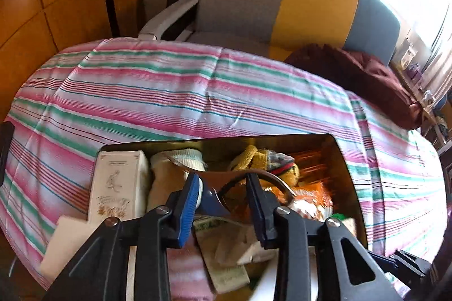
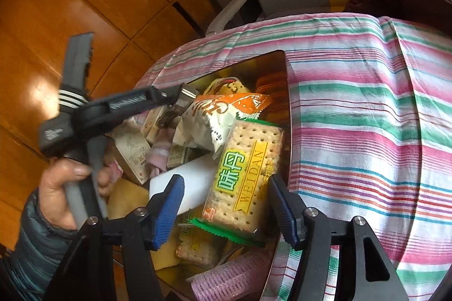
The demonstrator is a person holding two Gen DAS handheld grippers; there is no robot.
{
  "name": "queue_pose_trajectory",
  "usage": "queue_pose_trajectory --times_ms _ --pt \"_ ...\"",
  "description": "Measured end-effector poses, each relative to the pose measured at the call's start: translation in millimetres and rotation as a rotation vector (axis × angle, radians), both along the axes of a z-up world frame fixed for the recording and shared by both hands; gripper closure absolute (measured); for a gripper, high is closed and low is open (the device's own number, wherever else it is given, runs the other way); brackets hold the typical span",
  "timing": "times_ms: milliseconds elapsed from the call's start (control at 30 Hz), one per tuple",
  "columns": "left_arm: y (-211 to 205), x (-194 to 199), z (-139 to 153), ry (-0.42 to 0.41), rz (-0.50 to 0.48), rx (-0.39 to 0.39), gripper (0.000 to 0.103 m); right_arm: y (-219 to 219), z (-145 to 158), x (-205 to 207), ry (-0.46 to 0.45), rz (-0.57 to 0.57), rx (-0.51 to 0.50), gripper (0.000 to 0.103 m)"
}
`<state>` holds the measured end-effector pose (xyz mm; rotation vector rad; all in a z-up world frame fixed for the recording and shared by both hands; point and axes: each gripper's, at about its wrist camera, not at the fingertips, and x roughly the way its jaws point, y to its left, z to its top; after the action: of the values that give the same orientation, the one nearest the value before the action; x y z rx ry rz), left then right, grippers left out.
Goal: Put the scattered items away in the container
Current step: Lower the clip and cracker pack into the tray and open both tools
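The right gripper [image 2: 223,205] is hovering spread over the WEIDAN cracker packet [image 2: 248,173], which is lying inside the container [image 2: 286,91]. The left gripper [image 1: 223,188], jaws apart, is hanging above the socks [image 1: 180,162] in that container, beside the white box [image 1: 118,182]. The container is sitting on the striped cloth [image 1: 197,91].

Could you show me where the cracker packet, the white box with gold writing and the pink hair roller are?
cracker packet [image 2: 245,176]: right wrist view, on its yellow label.
white box [image 1: 117,185]: left wrist view, on its printed face.
pink hair roller [image 2: 226,277]: right wrist view, on its ribbed side.
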<state>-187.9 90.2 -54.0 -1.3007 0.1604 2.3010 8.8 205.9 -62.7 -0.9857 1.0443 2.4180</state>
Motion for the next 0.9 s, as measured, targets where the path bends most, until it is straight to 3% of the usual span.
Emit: queue_pose_trajectory --times_ms 267,467,567,900 --pt "-20.7 27.4 18.4 0.072 -0.003 0.046 0.067 -13.1 -0.2 -5.8 -0.059 0.010 0.101 0.040" --pt "-28.1 68.3 24.9 0.153 -0.042 0.070 0.058 -26.1 -0.3 -7.8 -0.102 -0.011 0.174 0.040" --pt "-34.8 88.0 30.3 0.192 -0.024 0.070 0.049 -32.9 1.7 -8.3 -0.121 -0.031 0.222 0.039" --pt "-56.1 124.3 34.8 0.250 0.092 -0.036 0.045 -71.7 24.6 -12.2 -0.132 -0.026 0.397 0.014"
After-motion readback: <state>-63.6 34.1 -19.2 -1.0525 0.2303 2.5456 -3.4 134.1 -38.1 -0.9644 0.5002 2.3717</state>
